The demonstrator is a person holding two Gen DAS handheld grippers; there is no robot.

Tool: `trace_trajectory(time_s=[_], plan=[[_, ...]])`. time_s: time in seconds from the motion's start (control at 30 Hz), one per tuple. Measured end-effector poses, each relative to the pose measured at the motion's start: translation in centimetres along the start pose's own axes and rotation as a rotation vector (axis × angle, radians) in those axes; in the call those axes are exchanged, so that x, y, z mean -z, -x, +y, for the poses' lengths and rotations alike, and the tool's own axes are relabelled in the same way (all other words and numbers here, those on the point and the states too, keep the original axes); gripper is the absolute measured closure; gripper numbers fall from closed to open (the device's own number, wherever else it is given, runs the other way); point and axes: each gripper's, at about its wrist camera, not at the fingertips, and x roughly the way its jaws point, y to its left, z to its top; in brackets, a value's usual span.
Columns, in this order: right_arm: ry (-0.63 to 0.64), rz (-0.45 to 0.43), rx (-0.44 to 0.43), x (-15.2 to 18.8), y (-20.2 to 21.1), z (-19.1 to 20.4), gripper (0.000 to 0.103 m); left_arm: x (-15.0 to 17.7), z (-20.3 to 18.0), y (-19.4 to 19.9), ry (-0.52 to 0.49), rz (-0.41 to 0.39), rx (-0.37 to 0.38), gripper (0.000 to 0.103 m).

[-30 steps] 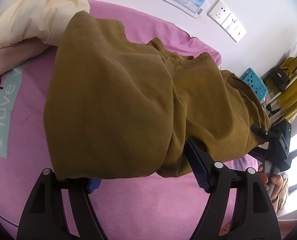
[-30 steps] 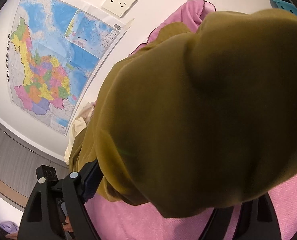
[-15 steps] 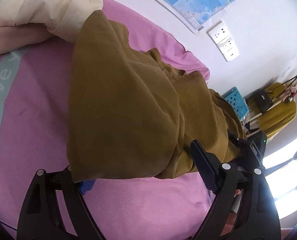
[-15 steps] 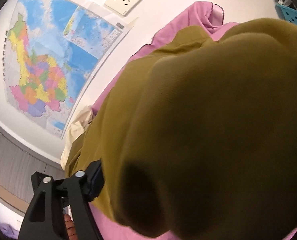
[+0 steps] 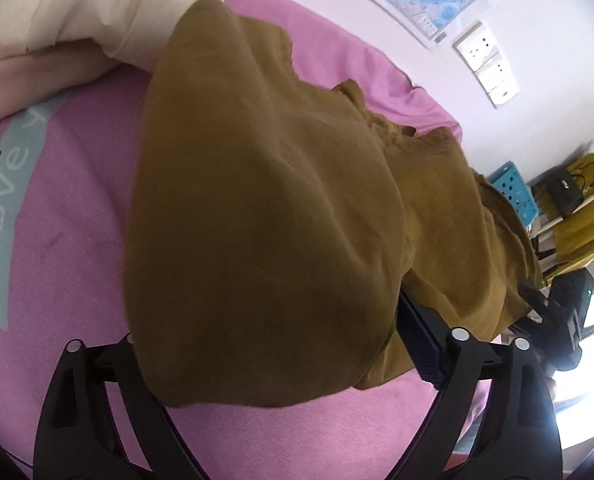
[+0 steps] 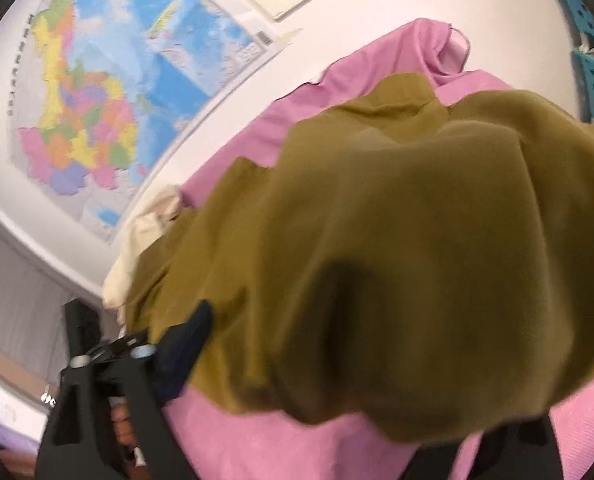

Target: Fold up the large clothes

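Between the fingers of the left gripper [image 5: 281, 344] we find the near hem of the olive garment [image 5: 265, 208], draped over the left finger and hiding its tip. The right finger [image 5: 419, 340] stands bare beside the cloth, blue pad showing. The jaws are opening: spread wide, cloth lying loosely between them and not pinched, so we judge this a release of a fold just laid.

The right gripper [image 6: 361, 392] reads much the same from its own camera. Its left finger [image 6: 185, 344] pokes out from under the bunched edge of the garment, and the other finger is buried beneath the fabric (only a dark stub shows at the bottom). These jaws are opening too, with cloth sagging across the gap. We cannot see a pad pressing on it.

Outward from there, the garment lies doubled on the pink bed sheet [image 5: 81, 240], running lengthwise away from us toward the wall. Both grippers sit at the same near edge, one at each corner, which would keep the fold square as it came down. A hand [image 6: 123, 428] is visible behind the left finger in the right wrist view.

Beyond the far end are a cream pillow [image 5: 109, 8], a wall map [image 6: 109, 92], wall sockets [image 5: 487, 64] and a blue crate [image 5: 515, 190]. The fold looks lumpy, so smoothing probably remains.
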Motion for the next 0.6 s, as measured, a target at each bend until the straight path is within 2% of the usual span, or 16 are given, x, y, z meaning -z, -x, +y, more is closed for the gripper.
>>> trace_trajectory(time_s=[0.1, 0.17, 0.27, 0.33, 0.37, 0.4, 0.47, 0.53, 0.57, 0.6], plan=[[-0.041, 0.004, 0.031, 0.0, -1.3, -1.2, 0.012, -0.4, -0.1, -0.3, 0.019, 0.002, -0.001, 0.007], [-0.101, -0.027, 0.013, -0.4, -2.4, -2.3, 0.012, -0.7, -0.1, -0.4, 0.038, 0.006, 0.0, 0.005], [-0.118, -0.071, -0.005, -0.2, -2.3, -2.2, 0.015, -1.0, -0.1, -0.6, 0.05, 0.011, -0.009, 0.005], [-0.103, -0.085, -0.019, -0.5, -2.1, -1.9, 0.022, -1.2, -0.1, -0.7, 0.059, 0.015, -0.012, 0.005], [-0.093, -0.082, 0.0, -0.5, -2.1, -1.9, 0.035, -1.2, -0.2, -0.7, 0.059, 0.014, -0.018, 0.005], [-0.085, -0.072, 0.007, -0.5, -2.1, -1.9, 0.04, -1.2, -0.4, -0.7, 0.048, 0.011, -0.027, 0.005], [-0.076, -0.047, 0.021, -0.5, -1.9, -1.7, 0.041, -1.2, -0.7, -0.9, 0.04, 0.009, -0.041, 0.006], [-0.056, 0.003, 0.04, 0.3, -1.1, 0.0, 0.037, -1.2, -0.7, -0.8, 0.038, 0.007, -0.047, 0.007], [-0.035, 0.036, 0.064, 0.5, -0.1, 0.3, 0.027, -1.1, -0.6, -0.8, 0.034, 0.011, -0.048, 0.007], [0.008, 0.047, 0.077, 0.7, 1.1, 0.9, 0.02, -1.0, -0.5, -0.7, 0.033, 0.013, -0.044, 0.008]])
